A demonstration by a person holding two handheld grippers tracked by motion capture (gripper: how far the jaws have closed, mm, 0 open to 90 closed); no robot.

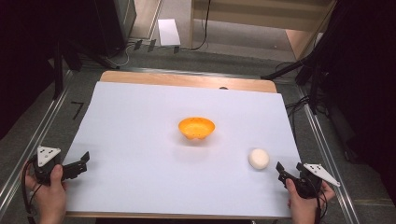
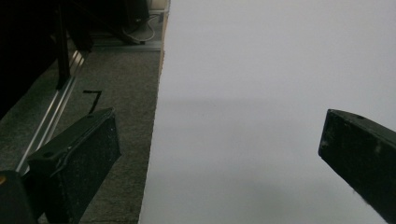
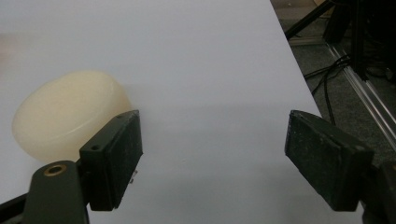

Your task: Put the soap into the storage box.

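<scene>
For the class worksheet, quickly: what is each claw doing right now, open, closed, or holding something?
Left claw: open, holding nothing, at the table's left edge.
Right claw: open, holding nothing; the cream puck lies just beside it.

A lab or recording studio: a bench (image 1: pixel 140 140) under a white sheet stands on grey carpet (image 1: pixel 28 135), ringed by metal rails (image 1: pixel 327 154), dark stands (image 1: pixel 58 70) and loose cables (image 1: pixel 299 102).

A matt white sheet (image 1: pixel 140 140) is laid over the wooden surface (image 1: pixel 187 79). The orange perforated bowl (image 1: pixel 196 128) looks plastic; the cream round puck (image 1: pixel 258 158), waxy-smooth.
</scene>
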